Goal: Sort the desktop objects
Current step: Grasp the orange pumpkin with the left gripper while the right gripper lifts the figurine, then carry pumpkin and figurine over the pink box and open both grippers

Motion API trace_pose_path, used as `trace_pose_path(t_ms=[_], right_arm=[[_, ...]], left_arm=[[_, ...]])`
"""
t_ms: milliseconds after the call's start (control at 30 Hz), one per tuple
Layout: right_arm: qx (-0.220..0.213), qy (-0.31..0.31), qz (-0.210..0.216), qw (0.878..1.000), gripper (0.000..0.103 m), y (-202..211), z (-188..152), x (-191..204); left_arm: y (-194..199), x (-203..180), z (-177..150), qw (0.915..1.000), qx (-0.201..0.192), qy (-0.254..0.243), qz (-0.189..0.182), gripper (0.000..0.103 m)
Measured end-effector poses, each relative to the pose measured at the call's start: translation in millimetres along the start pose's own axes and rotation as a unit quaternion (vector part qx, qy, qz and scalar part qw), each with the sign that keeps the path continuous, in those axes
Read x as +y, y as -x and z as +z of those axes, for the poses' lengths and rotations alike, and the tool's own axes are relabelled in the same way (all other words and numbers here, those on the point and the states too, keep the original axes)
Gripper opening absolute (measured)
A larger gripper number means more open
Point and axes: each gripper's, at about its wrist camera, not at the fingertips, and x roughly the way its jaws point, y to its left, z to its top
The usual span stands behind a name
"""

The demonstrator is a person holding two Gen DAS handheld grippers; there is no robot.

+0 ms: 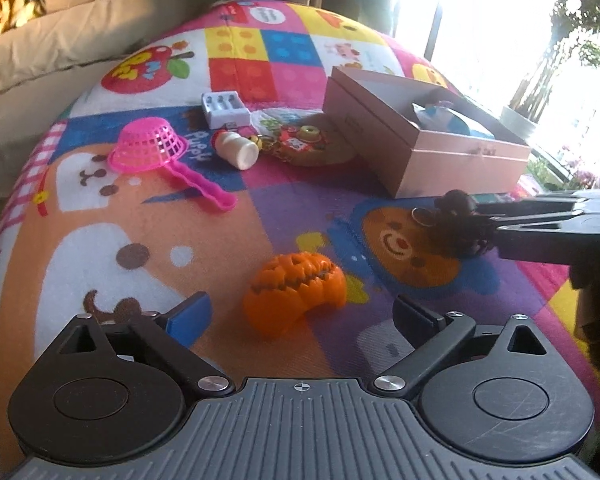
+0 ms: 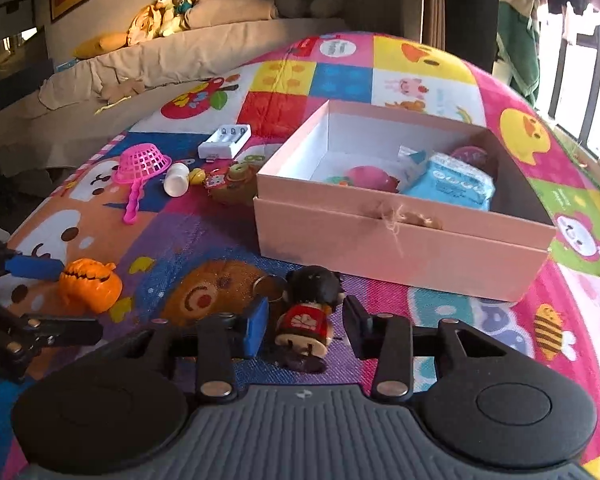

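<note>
Right wrist view, right gripper jaws straddling glossy round-headed doll, clamping uncertain, near pink cardboard box, left gripper jaws apart around ribbed orange pumpkin.

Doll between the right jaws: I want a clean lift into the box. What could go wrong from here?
The doll stands with slight gaps to the jaws of the right gripper; uneven closing might topple it. Its key ring lies on the mat and could snag. The box wall is close, so a low carry might bump it.
</note>
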Motion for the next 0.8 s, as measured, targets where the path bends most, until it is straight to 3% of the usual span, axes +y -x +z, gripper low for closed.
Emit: trace_pose_path(t_ms=[33, 333, 367, 400, 433, 467, 600, 700, 800], right_arm=[[0.005, -0.002, -0.001, 1.000, 0.031, -2.2, 0.4, 0.6], [0.018, -0.002, 0.054, 0.998, 0.028, 36.5, 0.6, 1.2], [0.018, -0.005, 0.061, 0.998, 0.028, 43.7, 1.4, -0.4], [0.014, -0.006, 0.067, 0.998, 0.028, 53.4, 2.6, -2.3], [0.008, -0.005, 0.070, 0.997, 0.028, 61.8, 3.9, -3.8], [0.001, -0.005, 0.072, 0.997, 0.028, 71.0, 5.6, -5.5], [-0.054, -0.010, 0.067, 0.996, 0.028, 112.7, 19.2, -16.7], [-0.117, -0.017, 0.054, 0.991, 0.028, 146.7, 35.6, -28.5], [-0.179, -0.015, 0.038, 0.983, 0.028, 174.8, 52.7, -39.6]], left_arm=[[1.3, -0.8, 0.7, 1.0000, 0.001, 0.003, 0.000, 0.100], [-7.0, -15.6, 14.9, 0.9990, -0.011, 0.000, 0.043, 0.098], [-8.4, -18.6, 14.7, 0.9985, -0.014, -0.012, 0.051, 0.089], [-10.2, -21.5, 14.0, 0.9975, -0.016, -0.024, 0.064, 0.075], [-11.9, -23.4, 12.9, 0.9966, -0.015, -0.033, 0.074, 0.069], [-12.8, -23.7, 11.7, 0.9964, -0.012, -0.038, 0.075, 0.062], [-3.5, -24.4, 14.4, 0.9971, -0.016, -0.040, 0.063, 0.061], [20.1, -36.2, 37.4, 0.9959, -0.062, -0.055, 0.037, 0.061], [41.3, -56.8, 74.5, 0.9890, -0.120, -0.086, 0.010, 0.061]])
